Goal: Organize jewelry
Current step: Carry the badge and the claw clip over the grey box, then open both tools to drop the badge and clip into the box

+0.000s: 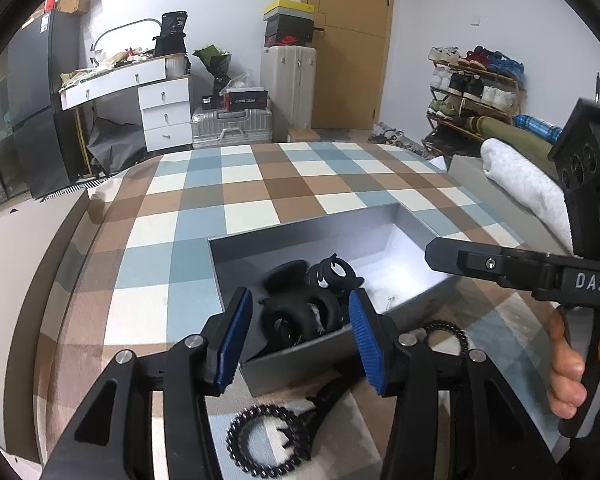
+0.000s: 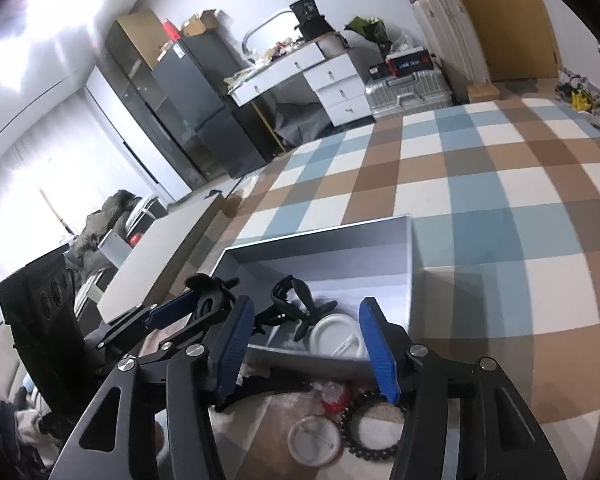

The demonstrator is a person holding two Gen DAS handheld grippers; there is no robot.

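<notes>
A grey open box [image 1: 236, 250] lies on the checked bedspread and holds several black hair claw clips [image 1: 300, 316]. My left gripper [image 1: 296, 336] is open and empty, just above the box's near corner. A black beaded bracelet [image 1: 260, 444] and a black clip lie on the bedspread below it. My right gripper [image 2: 308, 344] is open and empty over the box's near wall [image 2: 300, 364]; the box also holds a white round badge [image 2: 336, 334]. Another white badge [image 2: 314, 442], a black beaded bracelet [image 2: 370, 426] and a red item [image 2: 334, 394] lie in front of the box.
The checked bedspread [image 1: 260, 184] stretches beyond the box. A grey rolled blanket [image 1: 520, 180] lies at the bed's right edge. The left gripper [image 2: 172, 312] shows in the right wrist view at the box's left corner. Drawers, suitcases and a shoe rack stand against the far wall.
</notes>
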